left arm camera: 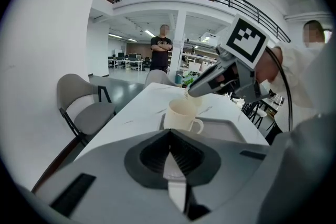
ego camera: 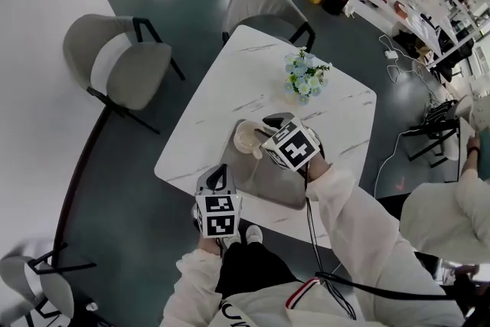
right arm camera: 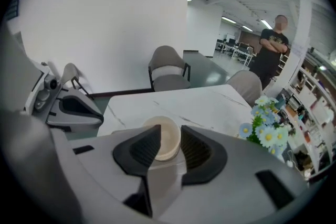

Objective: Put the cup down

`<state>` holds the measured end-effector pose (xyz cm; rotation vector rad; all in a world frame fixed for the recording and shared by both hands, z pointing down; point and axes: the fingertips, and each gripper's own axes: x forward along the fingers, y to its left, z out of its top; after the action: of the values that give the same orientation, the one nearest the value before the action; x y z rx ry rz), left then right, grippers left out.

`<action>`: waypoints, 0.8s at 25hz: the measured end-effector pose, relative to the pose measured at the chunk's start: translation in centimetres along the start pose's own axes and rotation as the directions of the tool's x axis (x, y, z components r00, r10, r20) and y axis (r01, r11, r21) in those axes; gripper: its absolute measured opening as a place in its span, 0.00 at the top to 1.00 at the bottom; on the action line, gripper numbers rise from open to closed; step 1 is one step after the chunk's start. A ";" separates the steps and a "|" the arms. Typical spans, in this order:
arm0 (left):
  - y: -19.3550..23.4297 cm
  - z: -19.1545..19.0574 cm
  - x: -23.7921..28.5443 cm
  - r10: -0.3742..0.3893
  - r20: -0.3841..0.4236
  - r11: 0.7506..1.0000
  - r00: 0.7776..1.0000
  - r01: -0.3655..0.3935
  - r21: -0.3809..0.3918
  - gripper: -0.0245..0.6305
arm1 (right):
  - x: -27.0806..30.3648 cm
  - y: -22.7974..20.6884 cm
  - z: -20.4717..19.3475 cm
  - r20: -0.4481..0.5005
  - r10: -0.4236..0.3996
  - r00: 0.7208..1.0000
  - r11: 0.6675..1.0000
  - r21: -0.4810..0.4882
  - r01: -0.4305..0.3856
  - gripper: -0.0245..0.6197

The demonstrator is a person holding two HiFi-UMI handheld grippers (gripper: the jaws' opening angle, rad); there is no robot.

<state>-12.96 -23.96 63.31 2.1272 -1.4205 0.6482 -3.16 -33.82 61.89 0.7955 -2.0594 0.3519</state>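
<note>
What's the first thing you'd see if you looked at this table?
A cream cup stands on a gray tray on the white table, and the right gripper hangs open over it. Blue and white flowers stand farther back on the table, to the right in the head view.

cup: base hidden behind right gripper | chair: cut by edge

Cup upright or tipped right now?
Upright. In the left gripper view the cup stands on its base on the grey tray, mouth up.
</note>
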 end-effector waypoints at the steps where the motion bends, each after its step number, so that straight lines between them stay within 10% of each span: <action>1: -0.3 -0.1 -0.2 0.000 0.002 1.000 1.000 0.000 0.002 0.95 | -0.7 -0.1 0.3 0.040 -0.013 0.999 1.000 0.021 0.012 0.80; 8: -2.0 -0.1 -2.0 0.013 0.016 1.000 1.000 -0.013 0.023 0.95 | -6.1 0.5 2.4 0.280 -0.061 0.958 0.998 -0.013 0.067 0.91; 20: -4.0 2.3 -6.6 0.042 0.064 0.996 0.997 -0.048 0.082 0.95 | -13.3 2.5 0.2 0.399 -0.156 0.904 0.988 0.063 0.142 0.93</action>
<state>-11.21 -19.54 56.82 2.2028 -1.5031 0.6742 0.59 -26.66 51.08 1.1137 -2.3573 0.1420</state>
